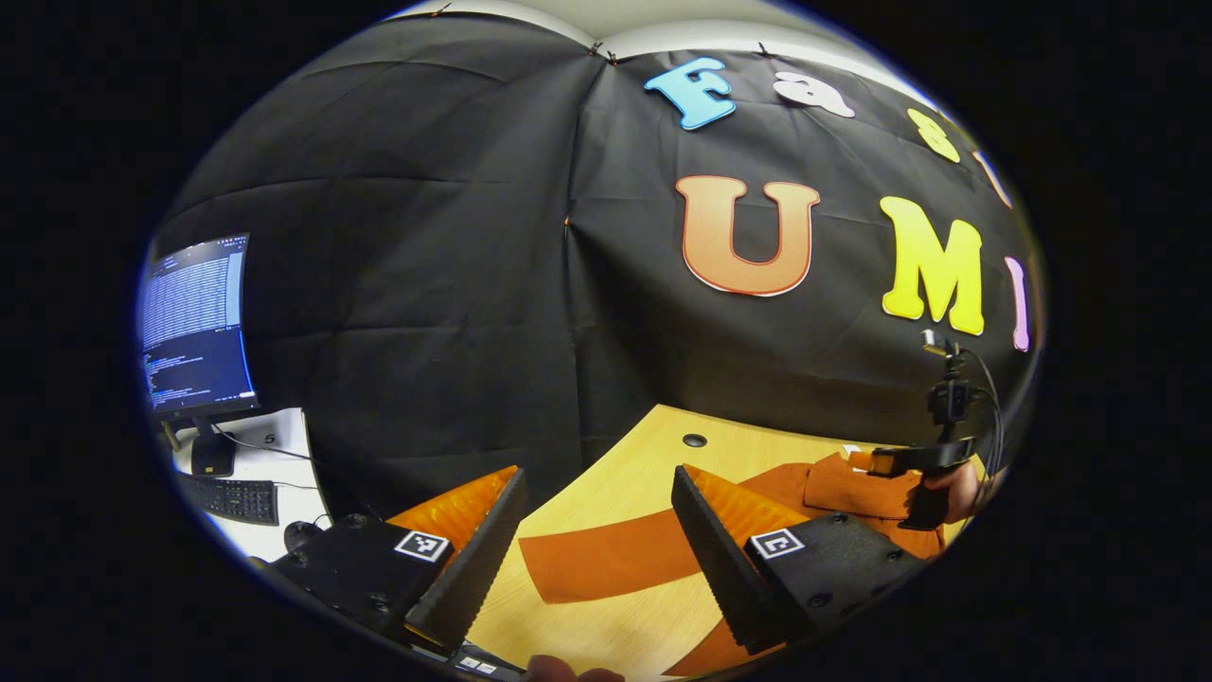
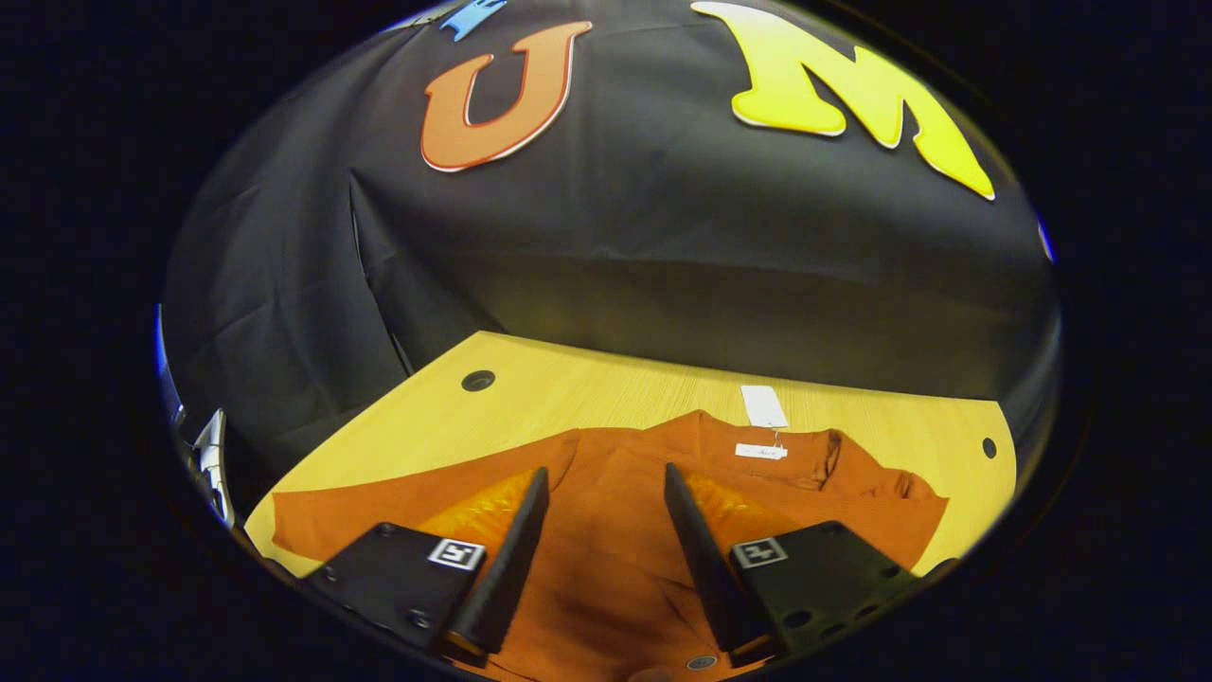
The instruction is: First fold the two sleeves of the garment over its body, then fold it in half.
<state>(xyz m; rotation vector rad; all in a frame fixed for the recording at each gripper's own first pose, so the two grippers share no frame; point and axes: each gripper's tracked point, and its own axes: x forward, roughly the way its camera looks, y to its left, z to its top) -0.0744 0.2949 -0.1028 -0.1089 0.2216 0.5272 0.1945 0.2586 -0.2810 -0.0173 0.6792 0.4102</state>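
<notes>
An orange garment lies flat on the wooden table, collar toward the booth wall with a white tag beside it. One sleeve stretches out to the left across the table. My right gripper hovers open over the garment's body, nothing between its fingers. In the left gripper view the outstretched sleeve lies on the table below my open left gripper. Farther right, a hand holds the right gripper over the garment's body.
A monitor and a keyboard stand on a white desk at the left of the left gripper view. The table has cable holes. Black cloth backs the table.
</notes>
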